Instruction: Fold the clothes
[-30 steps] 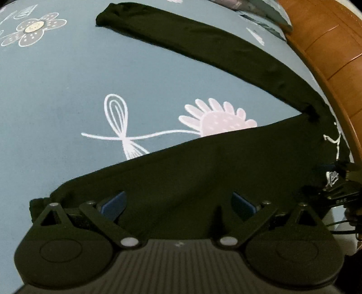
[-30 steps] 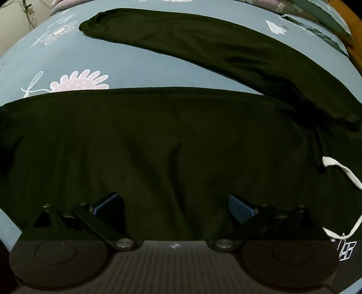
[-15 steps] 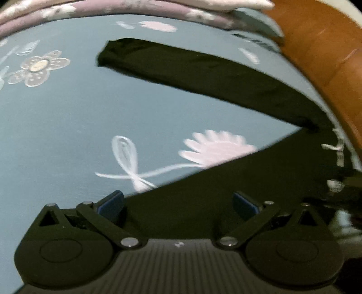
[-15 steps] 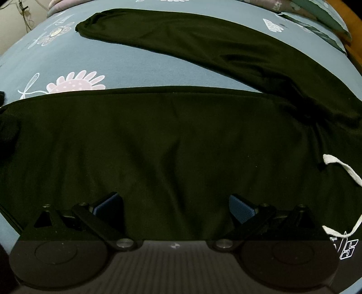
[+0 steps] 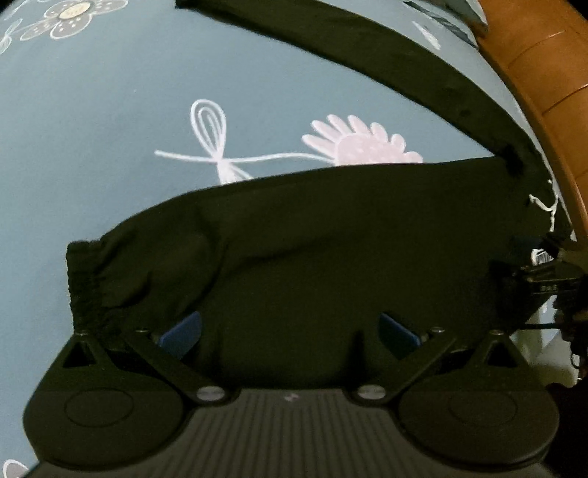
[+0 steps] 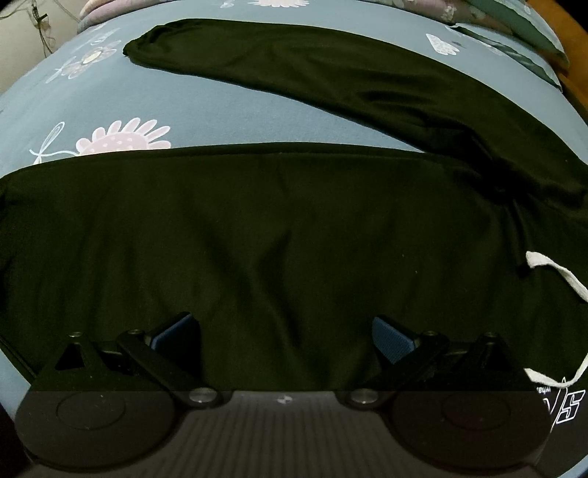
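Black trousers point(image 6: 294, 228) lie spread flat on a bed point(image 5: 92, 139) covered with a blue-grey sheet printed with flowers. One leg runs along the near edge; the other leg point(image 6: 330, 70) angles off toward the far side, the two meeting near the wooden edge point(image 5: 551, 73). A white drawstring point(image 6: 551, 272) trails at the waist. The left gripper point(image 5: 290, 331) hovers spread over the cuffed leg end point(image 5: 88, 279), and the right gripper point(image 6: 283, 332) is likewise spread over the near leg, neither pinching cloth.

Blue-grey bedsheet point(image 5: 110, 147) printed with white line drawings and 1 pink flower point(image 5: 364, 145). Wooden bed frame point(image 5: 551, 73) at right. Pillow edge point(image 6: 514, 14) at far end.
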Tool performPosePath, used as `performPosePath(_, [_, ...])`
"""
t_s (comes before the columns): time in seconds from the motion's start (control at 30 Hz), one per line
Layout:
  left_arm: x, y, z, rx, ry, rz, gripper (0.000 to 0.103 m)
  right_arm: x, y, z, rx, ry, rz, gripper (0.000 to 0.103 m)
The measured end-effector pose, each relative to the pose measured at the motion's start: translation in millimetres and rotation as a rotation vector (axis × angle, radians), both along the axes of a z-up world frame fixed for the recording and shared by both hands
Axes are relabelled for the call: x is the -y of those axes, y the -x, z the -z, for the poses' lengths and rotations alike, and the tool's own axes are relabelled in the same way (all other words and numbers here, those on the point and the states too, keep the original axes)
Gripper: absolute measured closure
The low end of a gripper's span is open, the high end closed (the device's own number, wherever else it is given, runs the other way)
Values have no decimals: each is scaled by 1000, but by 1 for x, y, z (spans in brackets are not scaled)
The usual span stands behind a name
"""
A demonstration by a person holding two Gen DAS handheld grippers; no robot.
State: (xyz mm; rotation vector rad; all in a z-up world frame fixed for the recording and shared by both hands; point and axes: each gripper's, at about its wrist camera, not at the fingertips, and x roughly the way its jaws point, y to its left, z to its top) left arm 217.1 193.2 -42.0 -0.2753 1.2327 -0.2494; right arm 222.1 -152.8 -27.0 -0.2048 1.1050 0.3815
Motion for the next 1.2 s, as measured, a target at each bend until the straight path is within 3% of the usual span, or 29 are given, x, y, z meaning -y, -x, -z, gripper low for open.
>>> performPosePath(0.1, [10, -5, -4, 41, 53, 18, 1, 1, 1, -1, 2, 0, 1, 0])
performPosePath(0.23, [22, -4, 9, 25, 8, 50, 1, 0, 3, 0, 12, -1, 5, 0])
performPosePath(0.4, [17, 7, 12, 73, 0, 66, 1, 1, 7, 2, 41, -13, 15, 0])
performPosePath(0.5, [14, 1, 1, 60, -33, 63, 3, 1, 11, 3, 64, -20, 21, 0])
performPosePath(0.57, [10, -11, -14, 111, -11, 47, 3, 1, 11, 3, 69, -21, 22, 0])
performPosePath(0.7, [10, -62, -42, 254, -20, 83, 4, 0, 9, 3, 63, -20, 25, 0])
performPosePath(0.8, [10, -105, -61, 363, -31, 120, 10, -1, 8, 2, 61, -17, 30, 0])
performPosePath(0.9, [18, -157, -65, 429, -63, 136, 11, -1, 10, 2, 67, -16, 32, 0])
performPosePath(1.07, [40, -240, -39, 413, -57, 128, 21, -1, 11, 3, 70, -20, 32, 0])
performPosePath(1.2, [53, -292, -11, 393, -96, 121, 21, -1, 10, 3, 66, -18, 31, 0])
